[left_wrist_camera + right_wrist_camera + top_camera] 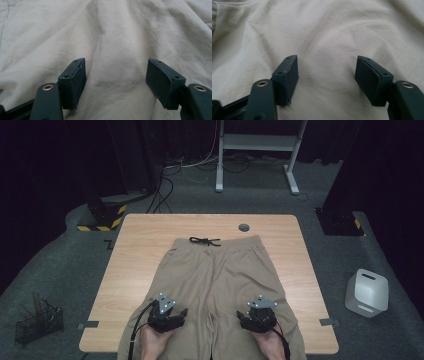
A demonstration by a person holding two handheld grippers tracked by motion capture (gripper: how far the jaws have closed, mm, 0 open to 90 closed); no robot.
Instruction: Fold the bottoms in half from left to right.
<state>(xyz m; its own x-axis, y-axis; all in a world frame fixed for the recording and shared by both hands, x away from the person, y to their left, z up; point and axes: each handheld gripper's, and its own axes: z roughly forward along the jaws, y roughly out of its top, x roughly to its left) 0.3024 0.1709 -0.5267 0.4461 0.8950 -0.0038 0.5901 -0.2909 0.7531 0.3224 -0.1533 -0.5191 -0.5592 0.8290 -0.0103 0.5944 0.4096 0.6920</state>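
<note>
A pair of tan shorts [215,285] lies spread flat on the wooden surface [135,250], filling the middle of the high view — waistband toward the top of the frame, black drawstring [204,240] just above it, both legs running down to the near edge at the bottom.

Two hands come in from the bottom edge. The left gripper [175,316] sits low and left of centre, over the left leg of the shorts, its cable trailing down beside the wrist. The right gripper [246,318] sits low and right of centre, over the right leg, with the gap between the legs lying between the two grippers.

In the left gripper view the fingers [74,82] stand wide apart, released, with nothing but wrinkled cloth [117,45] beyond and between them — a soft fold runs up the middle of the frame. Same in the right gripper view: fingers [287,77] spread wide, unclenched, pale fabric [324,37] between them, no pinch taken.

Around the surface: a wire basket [39,322] on the floor at lower left and a white box [367,292] at the right.
</note>
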